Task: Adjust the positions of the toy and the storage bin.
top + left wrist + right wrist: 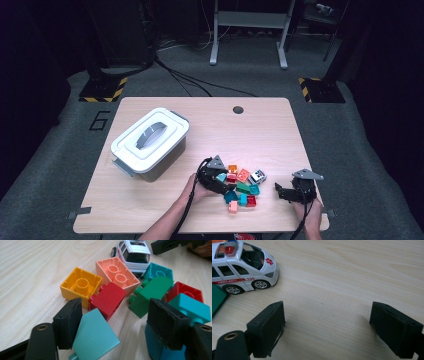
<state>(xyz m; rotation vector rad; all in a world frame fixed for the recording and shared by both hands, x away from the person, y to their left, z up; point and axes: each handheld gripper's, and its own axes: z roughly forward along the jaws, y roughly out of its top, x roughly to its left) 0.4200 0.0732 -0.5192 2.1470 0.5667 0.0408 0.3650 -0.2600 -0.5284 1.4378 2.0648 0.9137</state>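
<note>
The light teal block (96, 336) is seen between the left gripper (117, 325)'s parted jaws, against the nine o'clock pad, ungripped; the right gripper (327, 325)'s jaws are held open.

White lidded bin (150, 141) far left, toy ambulance (242, 267), perhaps untouched

dark teal brick (160, 350) half-hidden, ambulance (239, 267) cropped

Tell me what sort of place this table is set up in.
Probably a lab or recording studio, not a home: the wooden table stands on grey carpet, cables trail across the floor, and hazard-striped stand bases flank it. Beyond that, darkness.
</note>
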